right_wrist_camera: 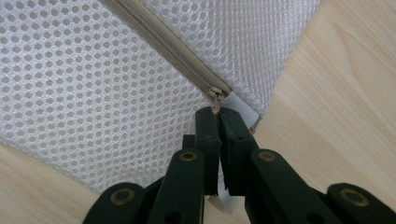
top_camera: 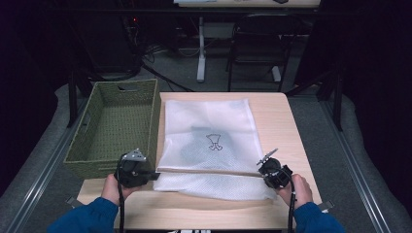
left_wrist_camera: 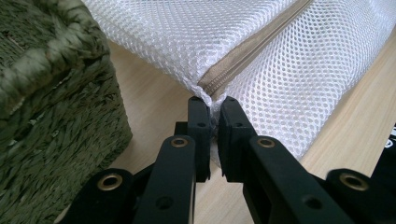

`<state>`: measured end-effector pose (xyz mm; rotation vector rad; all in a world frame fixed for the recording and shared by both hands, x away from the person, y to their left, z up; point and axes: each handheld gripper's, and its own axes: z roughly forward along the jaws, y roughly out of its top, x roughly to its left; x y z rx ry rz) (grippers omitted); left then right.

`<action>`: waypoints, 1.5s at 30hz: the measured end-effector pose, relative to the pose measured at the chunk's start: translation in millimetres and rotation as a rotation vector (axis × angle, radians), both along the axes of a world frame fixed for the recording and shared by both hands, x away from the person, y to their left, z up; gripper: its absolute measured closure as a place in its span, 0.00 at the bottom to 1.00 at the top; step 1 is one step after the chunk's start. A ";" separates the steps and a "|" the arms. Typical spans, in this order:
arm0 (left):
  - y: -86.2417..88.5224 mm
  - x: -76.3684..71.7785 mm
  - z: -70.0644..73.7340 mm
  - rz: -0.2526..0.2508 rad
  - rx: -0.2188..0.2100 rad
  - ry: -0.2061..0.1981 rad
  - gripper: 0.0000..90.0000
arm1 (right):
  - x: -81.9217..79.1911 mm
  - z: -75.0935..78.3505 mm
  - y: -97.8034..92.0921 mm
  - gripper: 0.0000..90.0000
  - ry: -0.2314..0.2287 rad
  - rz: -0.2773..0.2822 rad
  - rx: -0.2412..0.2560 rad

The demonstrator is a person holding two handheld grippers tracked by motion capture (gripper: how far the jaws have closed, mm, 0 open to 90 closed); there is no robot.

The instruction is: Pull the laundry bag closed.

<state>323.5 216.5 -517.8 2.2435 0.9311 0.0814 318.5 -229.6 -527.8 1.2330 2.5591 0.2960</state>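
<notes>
A white mesh laundry bag [top_camera: 206, 141] lies on the wooden table, with a dark garment showing through it. A tan zipper [top_camera: 209, 171] runs across its near part, pulled taut and raised. My left gripper [top_camera: 154, 174] is shut on the bag's left corner [left_wrist_camera: 208, 95] at the zipper's end. My right gripper [top_camera: 262, 171] is shut on the zipper pull [right_wrist_camera: 216, 100] at the bag's right corner. In the right gripper view the zipper [right_wrist_camera: 163, 44] is closed up to the jaws.
A green woven basket [top_camera: 116, 127] stands at the table's left, close beside my left gripper; its wall [left_wrist_camera: 51, 121] is in the left gripper view. Bare table [top_camera: 209, 209] runs along the near edge. A chair [top_camera: 257, 43] stands beyond the table.
</notes>
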 end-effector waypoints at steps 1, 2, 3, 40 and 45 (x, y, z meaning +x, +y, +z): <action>0.0 0.0 0.0 0.000 0.000 0.000 0.94 | 0.0 0.0 0.0 0.97 0.000 0.000 0.000; -0.1 -0.1 -0.3 0.000 -0.001 0.003 0.94 | 0.0 0.0 0.0 0.97 0.000 0.000 0.001; -0.2 0.0 -0.5 -0.002 0.000 0.001 0.94 | -0.1 0.0 0.1 0.97 -0.001 0.001 0.001; -5.0 -8.8 7.4 -0.032 0.039 -0.019 0.47 | -7.8 16.9 4.5 0.54 -0.039 0.011 0.197; -3.8 -17.2 16.9 -0.035 0.034 -0.050 0.31 | -12.4 35.1 -3.8 0.30 -0.122 -0.010 0.221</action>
